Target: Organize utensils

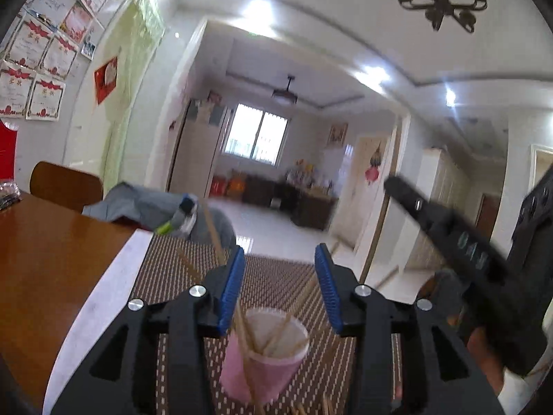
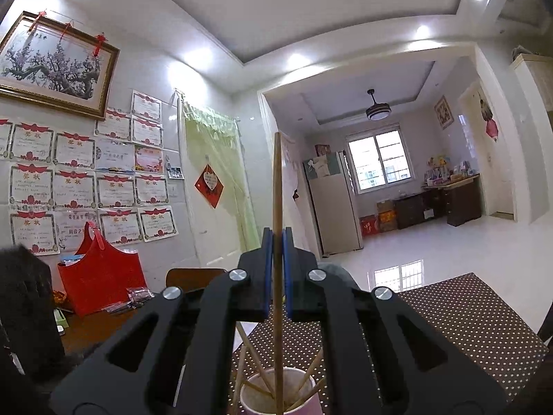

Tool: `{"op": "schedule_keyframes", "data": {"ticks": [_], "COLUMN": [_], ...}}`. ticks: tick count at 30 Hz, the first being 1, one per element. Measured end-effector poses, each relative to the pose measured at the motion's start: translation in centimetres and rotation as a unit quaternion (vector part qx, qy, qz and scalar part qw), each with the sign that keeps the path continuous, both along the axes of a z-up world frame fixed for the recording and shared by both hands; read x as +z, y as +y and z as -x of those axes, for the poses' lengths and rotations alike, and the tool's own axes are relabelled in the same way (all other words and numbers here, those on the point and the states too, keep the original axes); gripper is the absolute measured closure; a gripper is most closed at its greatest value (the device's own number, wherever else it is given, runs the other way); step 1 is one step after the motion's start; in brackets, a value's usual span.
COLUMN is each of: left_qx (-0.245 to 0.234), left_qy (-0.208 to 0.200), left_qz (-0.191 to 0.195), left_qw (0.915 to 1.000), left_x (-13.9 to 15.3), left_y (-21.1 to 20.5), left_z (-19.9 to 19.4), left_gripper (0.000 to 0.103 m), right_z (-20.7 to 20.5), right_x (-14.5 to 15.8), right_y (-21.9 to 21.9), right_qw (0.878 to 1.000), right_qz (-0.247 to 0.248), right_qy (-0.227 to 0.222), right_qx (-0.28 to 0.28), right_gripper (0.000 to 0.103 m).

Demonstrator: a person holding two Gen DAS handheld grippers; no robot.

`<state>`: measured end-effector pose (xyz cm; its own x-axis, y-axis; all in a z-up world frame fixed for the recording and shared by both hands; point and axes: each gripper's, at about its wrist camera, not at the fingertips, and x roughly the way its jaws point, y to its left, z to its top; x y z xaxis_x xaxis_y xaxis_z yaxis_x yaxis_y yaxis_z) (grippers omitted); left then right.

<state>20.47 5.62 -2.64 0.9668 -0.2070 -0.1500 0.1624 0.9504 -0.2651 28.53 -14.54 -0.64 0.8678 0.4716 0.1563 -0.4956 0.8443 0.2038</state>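
Note:
A pink paper cup (image 1: 266, 352) stands on a brown dotted placemat (image 1: 276, 276) and holds several wooden chopsticks. My left gripper (image 1: 280, 263) is open just above and behind the cup, its blue pads (image 1: 230, 294) clear of the sticks. In the right wrist view the same cup (image 2: 257, 392) is at the bottom edge. My right gripper (image 2: 276, 242) is shut on one upright chopstick (image 2: 276, 180), whose lower end reaches down into the cup.
The wooden table (image 1: 52, 242) runs left of the mat, with a chair (image 1: 65, 183) and grey cloth (image 1: 145, 204) beyond. A red bag (image 2: 103, 276) and a black box (image 2: 27, 304) stand at the left. Loose chopsticks (image 1: 326, 408) lie near the cup.

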Motion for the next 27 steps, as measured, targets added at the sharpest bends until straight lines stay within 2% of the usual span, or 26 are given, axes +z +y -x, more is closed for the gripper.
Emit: {"op": "schedule_keyframes", "data": {"ticks": [3, 6, 12, 20, 23, 27], "left_qx": [-0.015, 0.002, -0.011, -0.028, -0.032, -0.027], "left_qy": [0.061, 0.108, 0.202, 0.215, 0.22, 0.206], "left_qz": [-0.005, -0.026, 0.001, 0.007, 0.022, 0.017], "left_qw": [0.998, 0.9938, 0.9794, 0.9763, 0.9746, 0.978], "left_x": [-1.5, -3.0, -6.5, -6.8, -6.7, -5.6], "left_y": [-0.4, -0.7, 0.4, 0.7, 1.0, 0.7], "left_z": [-0.2, -1.0, -3.9, -4.3, -4.6, -5.0], "left_gripper": [0.061, 0.061, 0.061, 0.061, 0.061, 0.062], "right_z": [0.7, 1.1, 1.2, 0.8, 0.7, 0.6], "right_x": [0.1, -0.3, -1.1, -1.7, -1.7, -1.7], "right_y": [0.0, -0.3, -0.4, -0.5, -0.3, -0.1], "right_qw": [1.0, 1.0, 1.0, 1.0, 0.999, 0.999], "right_qz": [0.004, 0.006, 0.01, 0.006, 0.006, 0.007], "right_qy": [-0.001, 0.002, 0.018, 0.03, 0.032, 0.033], "right_qx": [-0.002, -0.002, -0.001, 0.004, 0.006, 0.008], "right_gripper": [0.097, 0.097, 0.097, 0.097, 0.097, 0.097]}}
